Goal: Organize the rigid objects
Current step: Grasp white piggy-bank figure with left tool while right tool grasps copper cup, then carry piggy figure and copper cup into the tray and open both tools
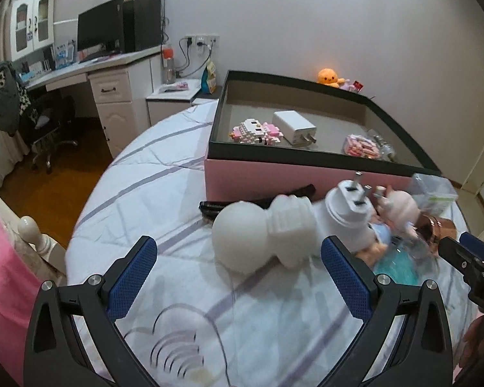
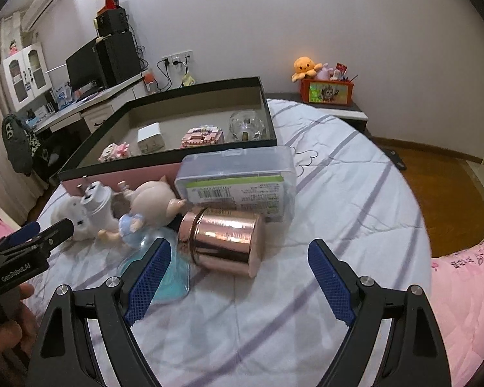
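Note:
My left gripper [image 1: 238, 258] is open and empty, just short of a white bulb-shaped object [image 1: 261, 235] lying on the bed. Beside it stand a white plug adapter [image 1: 348, 206], a pig-like doll [image 1: 397, 206] and a copper tin [image 1: 435, 229]. My right gripper [image 2: 242, 264] is open and empty, with the copper tin [image 2: 222, 242] lying on its side between and just beyond the fingers. A clear plastic case [image 2: 238, 180] lies behind the tin. The pink box with a black rim [image 1: 306, 174] holds a white charger [image 1: 295, 127], pink brick models [image 1: 255, 132] and a glass item [image 2: 245, 125].
The bed has a white quilt with purple stripes [image 2: 338, 193]. A desk with a monitor [image 1: 100, 29] and a chair [image 1: 45, 119] stand at the left. A nightstand holds an orange plush [image 2: 305, 67] and a red box [image 2: 327, 92]. A pink blanket [image 2: 468, 290] lies at the right.

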The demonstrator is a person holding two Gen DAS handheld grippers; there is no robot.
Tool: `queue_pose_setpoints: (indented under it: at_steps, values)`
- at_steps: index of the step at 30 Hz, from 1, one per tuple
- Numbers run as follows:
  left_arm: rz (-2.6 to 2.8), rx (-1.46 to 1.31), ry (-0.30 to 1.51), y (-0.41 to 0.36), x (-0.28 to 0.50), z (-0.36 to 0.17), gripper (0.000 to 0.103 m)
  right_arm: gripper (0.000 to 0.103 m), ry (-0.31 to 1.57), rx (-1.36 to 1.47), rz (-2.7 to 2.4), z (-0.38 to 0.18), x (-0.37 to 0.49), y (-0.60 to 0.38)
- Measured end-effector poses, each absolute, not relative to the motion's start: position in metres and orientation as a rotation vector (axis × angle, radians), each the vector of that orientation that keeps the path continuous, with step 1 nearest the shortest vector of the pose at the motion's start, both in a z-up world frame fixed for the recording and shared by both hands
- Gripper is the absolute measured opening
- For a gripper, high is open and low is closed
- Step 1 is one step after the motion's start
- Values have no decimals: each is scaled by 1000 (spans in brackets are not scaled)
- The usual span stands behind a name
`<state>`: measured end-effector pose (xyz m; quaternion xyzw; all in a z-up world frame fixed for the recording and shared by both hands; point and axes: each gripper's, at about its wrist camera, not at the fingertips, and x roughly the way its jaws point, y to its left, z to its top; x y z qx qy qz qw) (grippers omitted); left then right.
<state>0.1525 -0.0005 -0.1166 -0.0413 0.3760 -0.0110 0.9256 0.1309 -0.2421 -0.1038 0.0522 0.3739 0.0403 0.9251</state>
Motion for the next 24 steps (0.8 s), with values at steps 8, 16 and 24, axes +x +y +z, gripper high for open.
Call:
queue_pose_setpoints:
  at_steps: [8,16,24]
  values:
    - [-53,-161,849,6,180,-127,97,78,793,152,127,-112,152,-243]
    - [-131,-179,838,3,171,-127,71,61,780,123,146,-115,141,-240]
    - [-128,-167,804,4,142,-120,71,61,764,127,142,-111,121,-250]
